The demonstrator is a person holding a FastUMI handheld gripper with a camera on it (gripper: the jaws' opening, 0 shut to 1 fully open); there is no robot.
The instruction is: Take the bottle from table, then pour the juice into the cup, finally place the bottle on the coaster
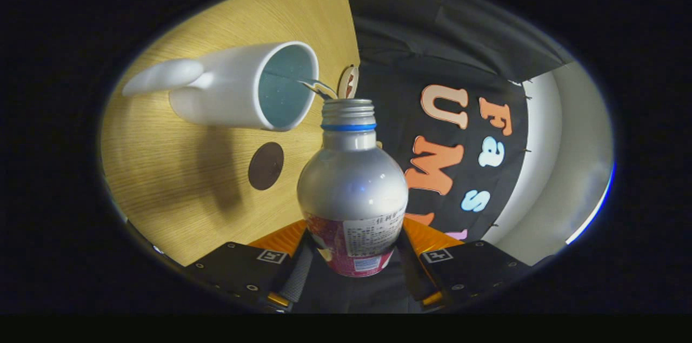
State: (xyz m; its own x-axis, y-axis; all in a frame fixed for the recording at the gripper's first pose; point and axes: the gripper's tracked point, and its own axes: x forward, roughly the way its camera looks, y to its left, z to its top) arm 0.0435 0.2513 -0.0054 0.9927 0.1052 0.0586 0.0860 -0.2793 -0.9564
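Note:
A silver bottle with a blue neck ring and a red-and-white label is held between my fingers, and my gripper is shut on its labelled lower body. The view is rolled, so the bottle is tipped over the wooden table. Its uncapped mouth points at the white cup, just beyond the fingers. A thin stream of liquid runs from the mouth into the cup's bluish inside. A dark round coaster lies on the table beside the cup, nearer to me.
A small round wooden piece stands at the table's edge behind the bottle's mouth. The black cloth wall hangs past the table edge. A pale panel lies beyond the cloth.

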